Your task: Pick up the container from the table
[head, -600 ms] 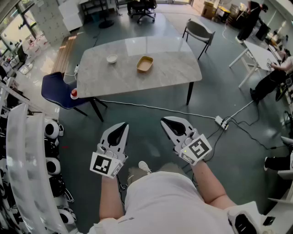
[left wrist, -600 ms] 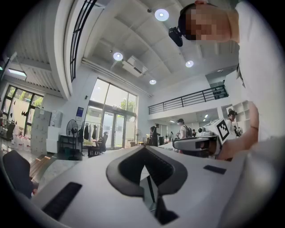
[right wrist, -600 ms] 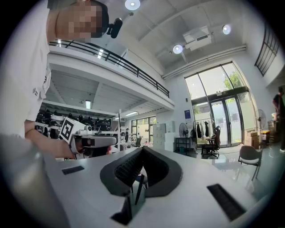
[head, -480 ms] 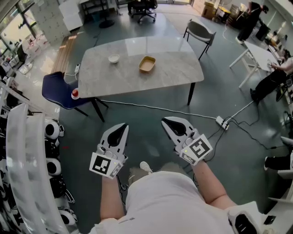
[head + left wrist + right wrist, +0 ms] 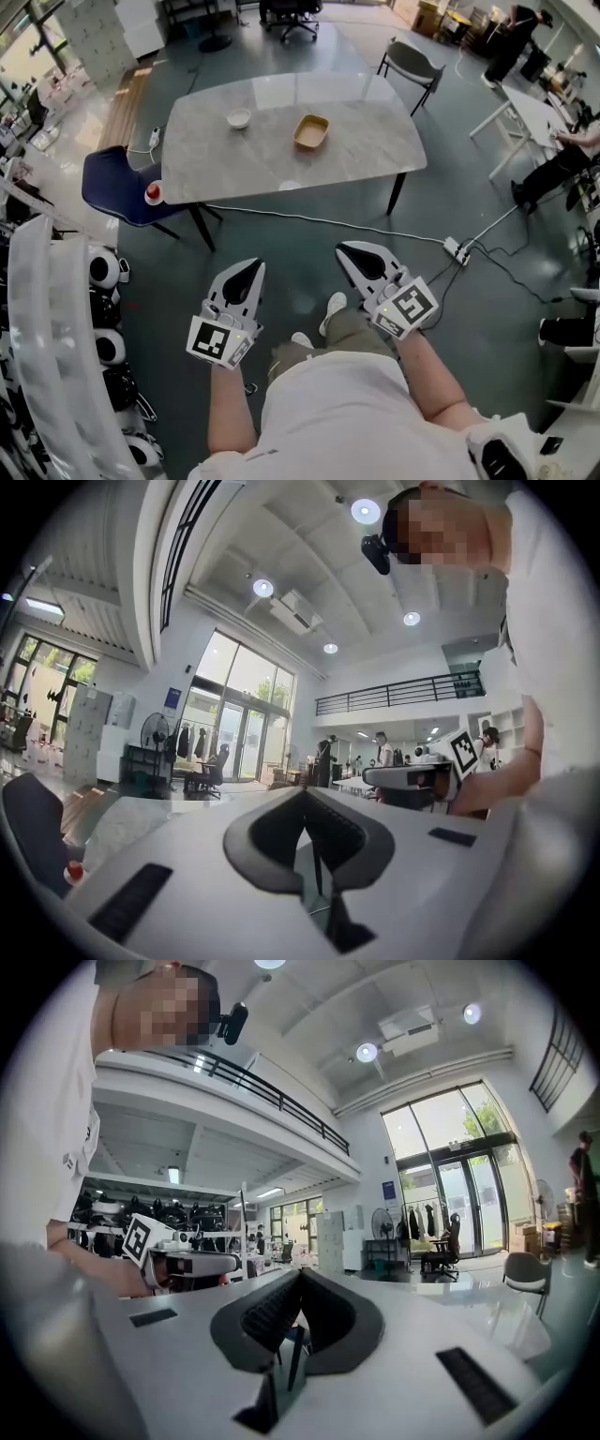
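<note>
Right now I'm only on the approach. Nearest me, my left gripper (image 5: 249,269) and right gripper (image 5: 352,253) hang side by side over the floor, each with jaws brought together at the tips and nothing between them. Farther ahead stands the table (image 5: 356,155), well apart from both, with the tan container (image 5: 311,132) near its middle and a small white bowl (image 5: 239,118) to its left. Next, I judge, I must close in, part one pair of jaws and line up on the rim.
</note>
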Demonstrator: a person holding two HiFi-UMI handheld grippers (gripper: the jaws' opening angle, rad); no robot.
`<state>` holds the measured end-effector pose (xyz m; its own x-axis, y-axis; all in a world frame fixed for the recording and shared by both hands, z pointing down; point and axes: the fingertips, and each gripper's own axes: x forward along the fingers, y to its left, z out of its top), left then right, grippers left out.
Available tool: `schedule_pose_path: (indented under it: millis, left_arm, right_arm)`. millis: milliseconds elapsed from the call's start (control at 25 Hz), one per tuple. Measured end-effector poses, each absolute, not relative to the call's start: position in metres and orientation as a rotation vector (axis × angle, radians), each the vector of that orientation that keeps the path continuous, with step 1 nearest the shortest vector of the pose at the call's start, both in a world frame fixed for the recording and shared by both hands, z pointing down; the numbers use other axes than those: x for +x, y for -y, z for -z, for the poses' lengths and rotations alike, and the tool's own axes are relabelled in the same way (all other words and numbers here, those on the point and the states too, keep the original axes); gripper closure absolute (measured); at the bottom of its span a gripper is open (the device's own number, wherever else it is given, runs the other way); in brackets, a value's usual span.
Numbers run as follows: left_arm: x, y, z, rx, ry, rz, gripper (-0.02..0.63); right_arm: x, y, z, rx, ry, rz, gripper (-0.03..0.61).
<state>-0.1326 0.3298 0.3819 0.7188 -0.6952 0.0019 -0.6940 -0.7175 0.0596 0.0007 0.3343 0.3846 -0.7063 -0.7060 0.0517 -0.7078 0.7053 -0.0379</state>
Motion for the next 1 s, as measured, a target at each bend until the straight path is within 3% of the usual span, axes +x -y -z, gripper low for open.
schedule_pose_path:
  millis: [360,1000]
  left_arm:
    - [-0.136,-0.251,-0.398,2.831,1.190,-0.017,0.612]
    - [-0.076,-0.062,-0.403,2.805,1.178,-0.131,0.611]
  right_arm:
    - [-0.003,-0.248,-0.403,1.159,2.878,-0.126,0.569]
    - [0.053,-0.056,-0.429,1.103,2.858,-0.246,0.569]
